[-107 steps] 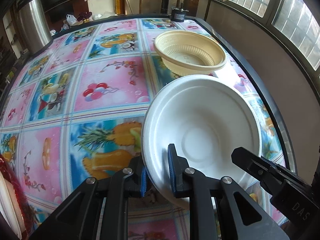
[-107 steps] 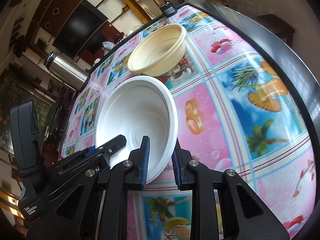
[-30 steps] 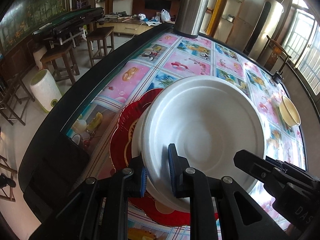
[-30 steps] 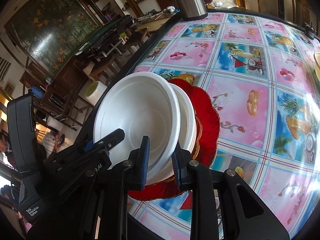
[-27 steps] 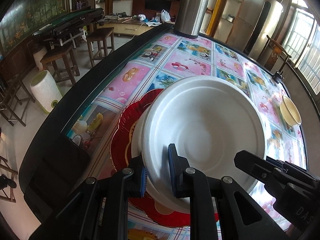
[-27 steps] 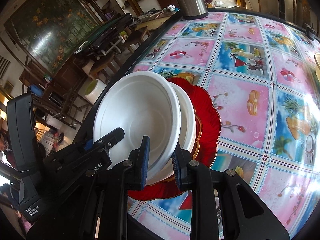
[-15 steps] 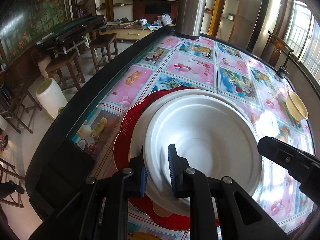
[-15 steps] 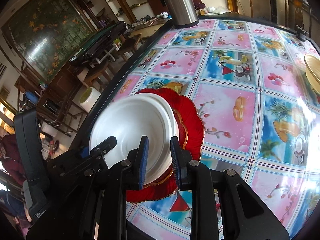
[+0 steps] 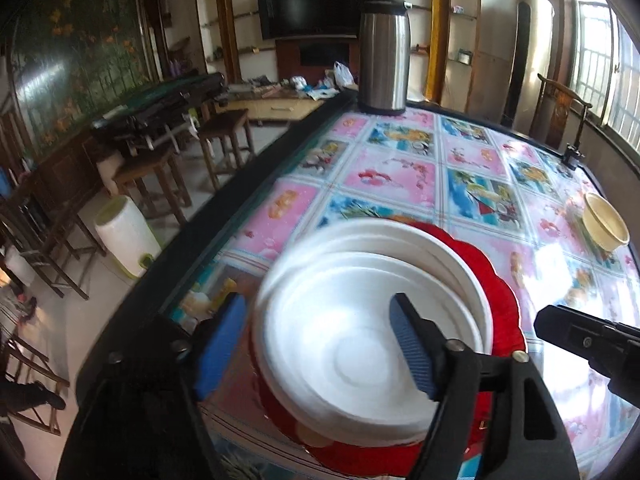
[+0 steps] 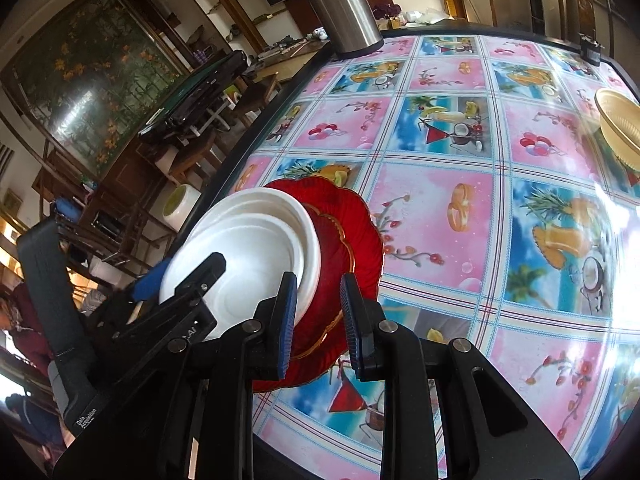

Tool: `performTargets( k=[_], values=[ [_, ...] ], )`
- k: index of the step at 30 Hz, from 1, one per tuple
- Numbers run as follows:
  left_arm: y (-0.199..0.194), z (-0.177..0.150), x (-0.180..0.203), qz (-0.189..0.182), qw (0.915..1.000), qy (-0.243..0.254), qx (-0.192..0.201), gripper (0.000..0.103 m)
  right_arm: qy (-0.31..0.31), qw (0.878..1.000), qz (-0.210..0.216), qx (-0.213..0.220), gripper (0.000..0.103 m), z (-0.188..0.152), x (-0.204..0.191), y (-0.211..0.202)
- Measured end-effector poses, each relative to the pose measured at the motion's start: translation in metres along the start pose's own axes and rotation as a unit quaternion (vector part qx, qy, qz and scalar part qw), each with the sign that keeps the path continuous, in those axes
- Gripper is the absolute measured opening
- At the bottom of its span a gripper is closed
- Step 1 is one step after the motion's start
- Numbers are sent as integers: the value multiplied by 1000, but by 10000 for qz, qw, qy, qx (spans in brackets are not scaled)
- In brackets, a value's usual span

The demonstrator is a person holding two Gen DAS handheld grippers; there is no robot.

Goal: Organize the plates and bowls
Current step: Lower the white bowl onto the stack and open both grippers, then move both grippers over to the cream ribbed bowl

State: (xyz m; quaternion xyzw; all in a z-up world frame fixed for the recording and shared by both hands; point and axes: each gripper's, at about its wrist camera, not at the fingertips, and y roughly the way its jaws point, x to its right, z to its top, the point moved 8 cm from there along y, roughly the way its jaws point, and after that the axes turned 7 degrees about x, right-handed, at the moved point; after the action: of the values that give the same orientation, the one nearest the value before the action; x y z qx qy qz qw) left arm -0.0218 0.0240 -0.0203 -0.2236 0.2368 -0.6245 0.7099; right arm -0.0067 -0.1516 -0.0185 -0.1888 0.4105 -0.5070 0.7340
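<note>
White bowls (image 9: 360,344) stacked on the red plate (image 10: 352,240).
Left gripper (image 9: 316,344) is spread wide around the stack; right gripper (image 10: 318,320) is parted, gripping nothing, beside the plate.

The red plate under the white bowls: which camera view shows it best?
The right wrist view shows it best: much of the red plate, with its scalloped rim and gold ring, lies uncovered beside the stacked white bowls. In the left wrist view the bowls hide most of it; only its red edge shows around them.
</note>
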Motion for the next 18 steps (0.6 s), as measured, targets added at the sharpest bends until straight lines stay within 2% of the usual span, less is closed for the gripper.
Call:
performTargets(
  k=[3, 10, 18],
  values=[
    [-2, 5, -1, -169, 9998, -123, 29, 76, 46, 10000, 36, -3, 23, 0, 1, 0],
    [-2, 6, 3, -301, 9993, -243, 4, 76, 91, 9999, 113, 9, 23, -3, 3, -4],
    [-15, 11, 41, -751, 9969, -29, 224, 76, 269, 9995, 44, 133, 23, -1, 23, -17]
  ],
)
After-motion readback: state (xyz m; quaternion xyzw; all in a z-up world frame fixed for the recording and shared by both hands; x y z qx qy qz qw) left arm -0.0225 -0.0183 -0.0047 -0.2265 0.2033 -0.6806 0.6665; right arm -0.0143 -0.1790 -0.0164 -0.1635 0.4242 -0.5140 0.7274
